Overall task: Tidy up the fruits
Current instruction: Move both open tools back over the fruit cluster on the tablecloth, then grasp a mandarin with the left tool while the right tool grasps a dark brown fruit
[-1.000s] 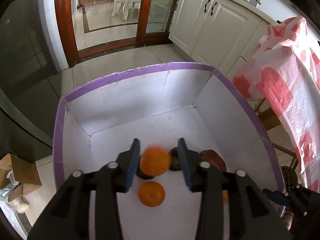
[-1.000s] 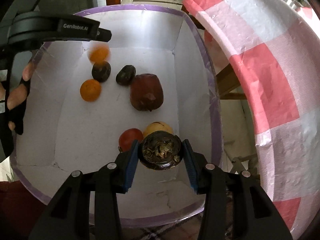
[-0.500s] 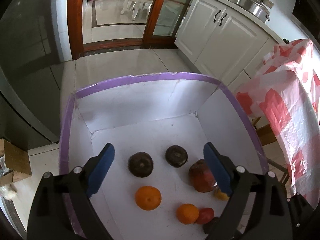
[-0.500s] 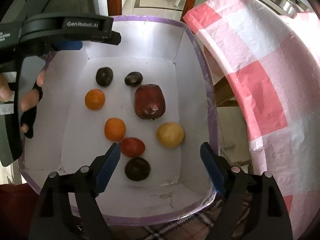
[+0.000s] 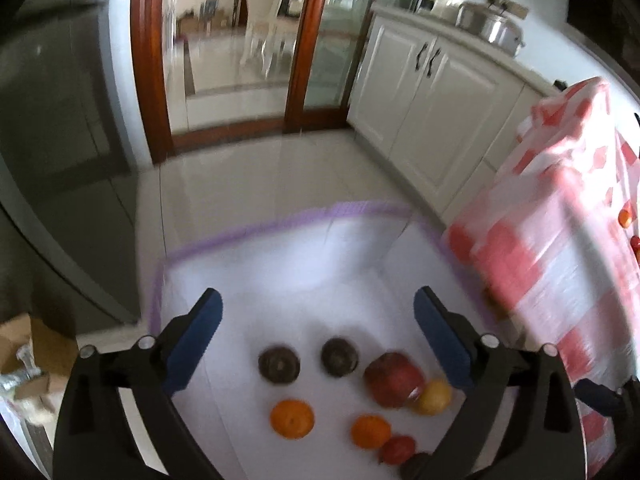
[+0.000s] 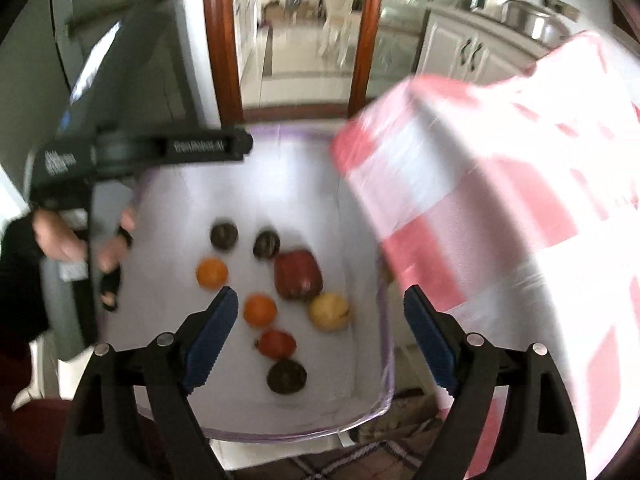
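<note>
Left wrist view: I see my left gripper [image 5: 316, 338] spread wide, holding nothing, above the purple-rimmed white box [image 5: 248, 226]. Between its fingers lie two dark round fruits [image 5: 279, 364], a pomegranate [image 5: 394, 379] and two oranges [image 5: 292, 418].

Right wrist view: right gripper [image 6: 316, 334] also spread, empty. Below it, a red fruit [image 6: 278, 343] and a dark fruit [image 6: 286, 376]; just ahead, a yellow fruit [image 6: 329, 311]. All lie inside the box.

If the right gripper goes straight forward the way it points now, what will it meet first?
Probably the yellow fruit, lying between the open fingers of the right gripper on the floor of the white box, with the dark red fruit just beyond it. Blur makes the depth uncertain.
</note>
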Tool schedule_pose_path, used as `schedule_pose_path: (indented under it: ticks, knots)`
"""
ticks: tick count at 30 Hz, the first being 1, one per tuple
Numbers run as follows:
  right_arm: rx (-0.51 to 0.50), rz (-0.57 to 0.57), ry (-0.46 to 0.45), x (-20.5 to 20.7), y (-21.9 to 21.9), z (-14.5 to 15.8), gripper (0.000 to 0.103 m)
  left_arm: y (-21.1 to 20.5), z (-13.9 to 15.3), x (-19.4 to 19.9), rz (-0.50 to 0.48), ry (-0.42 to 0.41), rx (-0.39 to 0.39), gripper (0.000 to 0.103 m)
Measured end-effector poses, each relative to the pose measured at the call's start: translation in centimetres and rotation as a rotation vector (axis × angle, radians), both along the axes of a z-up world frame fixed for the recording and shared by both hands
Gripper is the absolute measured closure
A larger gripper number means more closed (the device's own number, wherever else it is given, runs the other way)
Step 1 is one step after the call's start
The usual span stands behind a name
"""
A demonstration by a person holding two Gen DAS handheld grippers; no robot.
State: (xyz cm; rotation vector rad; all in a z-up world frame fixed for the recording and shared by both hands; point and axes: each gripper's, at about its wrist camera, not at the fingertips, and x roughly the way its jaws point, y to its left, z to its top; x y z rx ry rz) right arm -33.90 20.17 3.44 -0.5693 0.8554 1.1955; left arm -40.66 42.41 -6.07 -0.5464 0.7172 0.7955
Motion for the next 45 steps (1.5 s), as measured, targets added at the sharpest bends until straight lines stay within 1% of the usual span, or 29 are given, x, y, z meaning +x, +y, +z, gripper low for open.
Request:
schedule_pose_path:
  ticks: [1, 3, 5, 6, 8, 10, 12, 14, 15, 16, 18, 21, 24, 25, 27, 29, 33, 37, 39, 40, 42, 45]
  knots:
    - [0.035, -0.016, 0.001, 0.5, -0.5, 1.0, 0.02, -0.5, 1.3, 0.6, 0.001, -0.006, 0.038, 0.002]
    - [0.097, -0.044, 0.004, 1.4, -1.4, 2.7, 0.019, -1.3, 3.2, 1.9, -0.017, -0.01, 0.091, 0.002]
    - [0.179, -0.097, 0.012, 2.9, -3.0, 5.0, 0.016, -2.7, 5.3, 4.0, -0.064, -0.008, 0.141, 0.002]
    - [0.213, -0.127, 0.012, 3.7, -3.8, 5.9, 0.016, -3.4, 6.2, 5.0, -0.086, -0.006, 0.164, 0.002]
    - [0.287, -0.211, 0.012, 6.1, -6.0, 7.7, 0.016, -5.4, 7.9, 7.4, -0.145, -0.001, 0.222, 0.002]
    - [0.33, -0.294, 0.008, 8.5, -8.0, 9.0, 0.016, -7.5, 9.4, 10.2, -0.206, 0.006, 0.265, 0.002]
    - [0.35, -0.383, 0.004, 11.1, -9.9, 9.5, 0.016, -9.4, 10.4, 12.9, -0.268, -0.006, 0.273, 0.002]
    - [0.357, -0.499, -0.008, 14.4, -12.3, 9.7, 0.016, -11.9, 11.3, 15.9, -0.345, -0.027, 0.262, 0.002]
    - [0.355, -0.54, -0.011, 15.5, -13.2, 9.6, 0.016, -13.3, 11.6, 17.6, -0.384, -0.037, 0.255, 0.002]
    - [0.35, -0.605, -0.006, 17.4, -14.6, 9.3, 0.016, -15.1, 11.8, 19.9, -0.442, -0.046, 0.242, 0.002]
    - [0.346, -0.714, 0.016, 20.8, -16.9, 8.5, 0.016, -17.7, 11.7, 23.1, -0.511, -0.045, 0.222, 0.002]
    - [0.33, -0.837, 0.018, 24.5, -19.6, 7.5, 0.016, -22.0, 11.0, 29.2, -0.643, -0.038, 0.184, 0.002]
    - [0.297, -0.959, 0.005, 28.5, -22.8, 6.4, 0.016, -25.1, 10.4, 33.7, -0.73, -0.05, 0.171, 0.002]
    - [0.28, -1.009, 0.0, 30.2, -24.1, 6.0, 0.016, -26.2, 10.3, 35.3, -0.76, -0.063, 0.156, 0.002]
    - [0.253, -1.064, -0.001, 32.4, -26.0, 5.1, 0.016, -27.4, 9.9, 38.2, -0.791, -0.072, 0.121, 0.002]
    - [0.225, -1.096, -0.002, 34.4, -27.4, 4.2, 0.016, -28.3, 9.6, 39.8, -0.803, -0.076, 0.088, 0.002]
    - [0.182, -1.137, 0.003, 38.4, -29.9, 2.5, 0.016, -27.8, 8.5, 42.6, -0.797, -0.062, 0.014, 0.002]
    - [0.141, -1.2, 0.046, 42.7, -33.0, 0.6, 0.016, -26.5, 8.1, 43.0, -0.801, -0.112, -0.075, 0.002]
    - [0.138, -1.216, 0.066, 44.4, -33.8, 0.2, 0.016, -26.4, 8.2, 42.7, -0.794, -0.133, -0.07, 0.002]
    - [0.137, -1.214, 0.06, 45.3, -33.9, 0.2, 0.016, -26.5, 8.3, 42.6, -0.795, -0.138, -0.057, 0.002]
    - [0.128, -1.195, 0.049, 46.7, -33.8, 0.1, 0.016, -26.5, 8.3, 42.7, -0.799, -0.133, -0.062, 0.002]
    - [0.089, -1.22, 0.028, 49.3, -34.1, -0.5, 0.016, -26.3, 8.4, 42.6, -0.796, -0.142, -0.069, 0.002]
